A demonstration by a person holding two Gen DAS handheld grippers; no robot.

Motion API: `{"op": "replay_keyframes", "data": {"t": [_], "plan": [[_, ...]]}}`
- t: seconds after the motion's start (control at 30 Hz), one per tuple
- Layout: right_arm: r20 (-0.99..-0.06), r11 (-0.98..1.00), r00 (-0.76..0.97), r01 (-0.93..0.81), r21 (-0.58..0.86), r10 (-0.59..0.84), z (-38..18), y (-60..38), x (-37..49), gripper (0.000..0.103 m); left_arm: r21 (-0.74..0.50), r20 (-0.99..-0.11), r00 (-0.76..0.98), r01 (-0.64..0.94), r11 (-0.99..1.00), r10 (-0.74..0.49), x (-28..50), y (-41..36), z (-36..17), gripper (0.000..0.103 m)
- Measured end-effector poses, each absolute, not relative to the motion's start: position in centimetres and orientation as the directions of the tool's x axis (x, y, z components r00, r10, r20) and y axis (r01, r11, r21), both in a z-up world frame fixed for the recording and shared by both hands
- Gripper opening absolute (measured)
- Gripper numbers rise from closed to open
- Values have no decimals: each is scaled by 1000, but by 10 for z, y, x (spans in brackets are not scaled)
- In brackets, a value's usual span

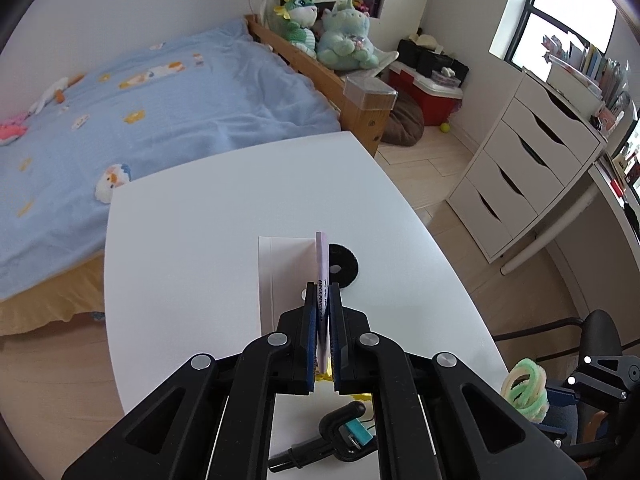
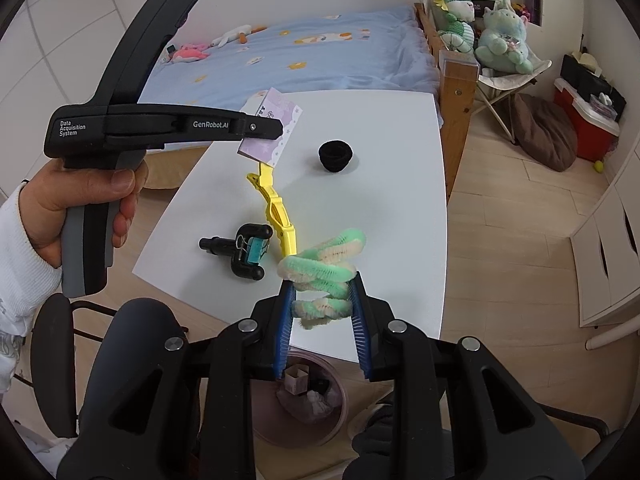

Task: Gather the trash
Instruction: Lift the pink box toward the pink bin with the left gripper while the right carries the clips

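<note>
My left gripper (image 1: 323,292) is shut on a thin lilac pencil-cap card (image 1: 322,268), held edge-on above the white table (image 1: 200,240). From the right wrist view the left gripper (image 2: 276,130) holds the card (image 2: 272,128) over the table's far left part. My right gripper (image 2: 322,294) is shut on a coiled green-and-cream fuzzy pipe cleaner (image 2: 324,264), held over the table's near edge, above a pinkish trash bin (image 2: 300,404) on the floor with paper in it. The coil also shows in the left wrist view (image 1: 526,390).
On the table (image 2: 400,184) lie a black hair scrunchie (image 2: 335,155), a yellow clip (image 2: 274,210), and a black plug part with a teal binder clip (image 2: 244,250). A bed (image 2: 320,60) stands behind, white drawers (image 1: 520,160) to the right, a dark chair (image 2: 132,344) near me.
</note>
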State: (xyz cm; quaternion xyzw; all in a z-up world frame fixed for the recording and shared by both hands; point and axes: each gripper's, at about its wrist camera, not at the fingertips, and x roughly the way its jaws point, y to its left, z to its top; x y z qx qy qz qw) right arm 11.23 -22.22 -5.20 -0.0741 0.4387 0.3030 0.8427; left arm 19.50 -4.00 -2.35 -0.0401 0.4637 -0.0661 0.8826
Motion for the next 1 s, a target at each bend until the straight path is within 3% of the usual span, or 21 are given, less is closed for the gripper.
{"op": "replay_keyframes", "data": {"t": [0.47,1.0], "plan": [[-779,797,433,-589,137,454,-47,-217,107,27,-94,-731,669,96,991,-134,178,-34,8,5],[-749,762,450,-639,109,485,-24,-208,79,27,-88,-691,697,181,980,-190,90,-35,28,5]]}}
